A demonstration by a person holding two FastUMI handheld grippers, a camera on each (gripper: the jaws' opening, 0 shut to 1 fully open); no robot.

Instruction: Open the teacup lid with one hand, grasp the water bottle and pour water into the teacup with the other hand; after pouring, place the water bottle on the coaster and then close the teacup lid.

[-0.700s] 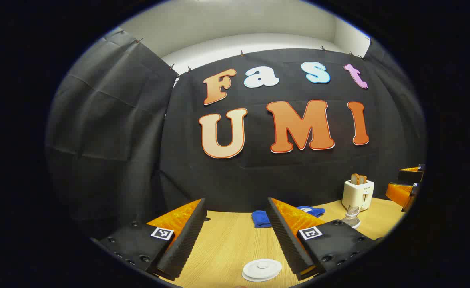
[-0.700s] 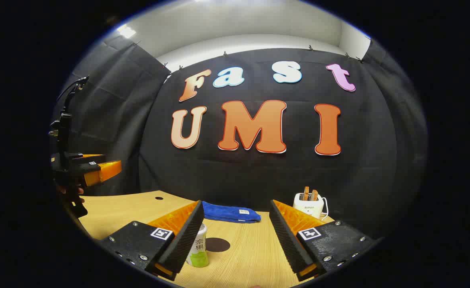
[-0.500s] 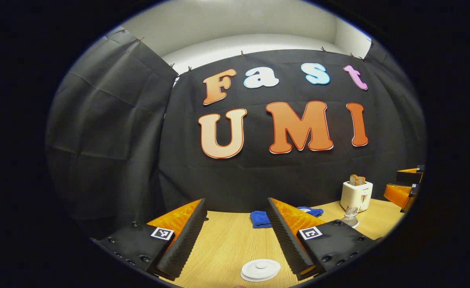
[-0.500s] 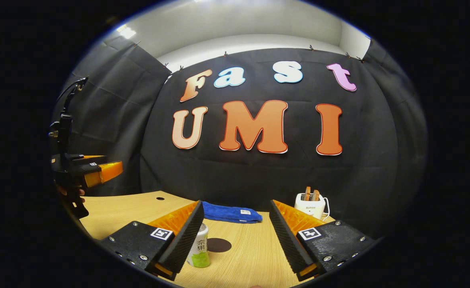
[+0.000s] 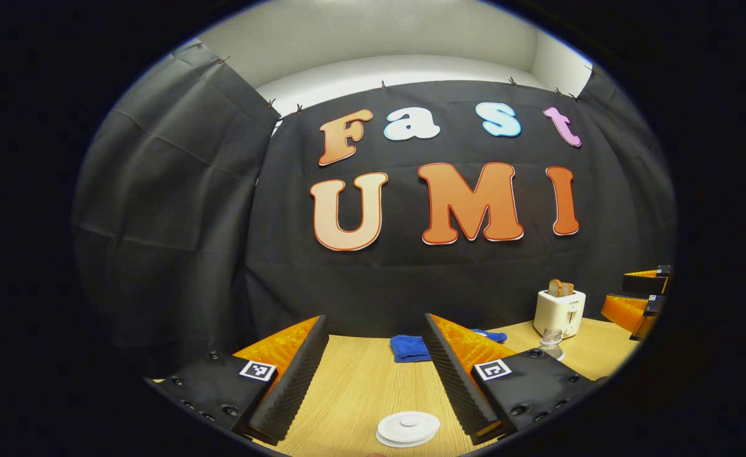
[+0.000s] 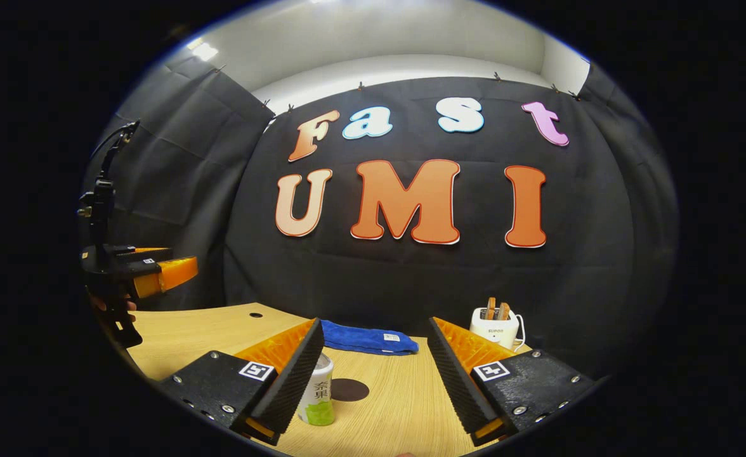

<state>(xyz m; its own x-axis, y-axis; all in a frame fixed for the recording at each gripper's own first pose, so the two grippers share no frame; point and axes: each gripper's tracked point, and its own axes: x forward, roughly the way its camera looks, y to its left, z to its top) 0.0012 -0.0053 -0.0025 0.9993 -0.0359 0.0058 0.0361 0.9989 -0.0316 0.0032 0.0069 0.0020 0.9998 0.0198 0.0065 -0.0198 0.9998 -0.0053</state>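
In the left gripper view a white round teacup lid [image 5: 408,428] with a small knob lies low on the wooden table [image 5: 360,387], just past my open left gripper [image 5: 374,320] and between its fingers' lines. The right gripper [image 5: 639,304] shows at the far right edge. In the right gripper view a small water bottle [image 6: 318,397] with a green label stands upright, partly hidden behind the left finger of my open right gripper [image 6: 374,324]. A dark round coaster [image 6: 349,389] lies flat just right of the bottle. The left gripper [image 6: 151,273] hovers at the far left, held by a hand.
A blue cloth [image 6: 370,339] lies at the back of the table by the wall. A white toaster [image 6: 497,327] with toast stands at the back right. A clear glass item [image 5: 552,343] sits in front of the toaster [image 5: 559,311]. A small hole [image 6: 255,315] marks the tabletop.
The left gripper's view has drifted slightly, so the lid, cloth and toaster sit a little further left and lower. The right gripper has barely moved. Both stay open.
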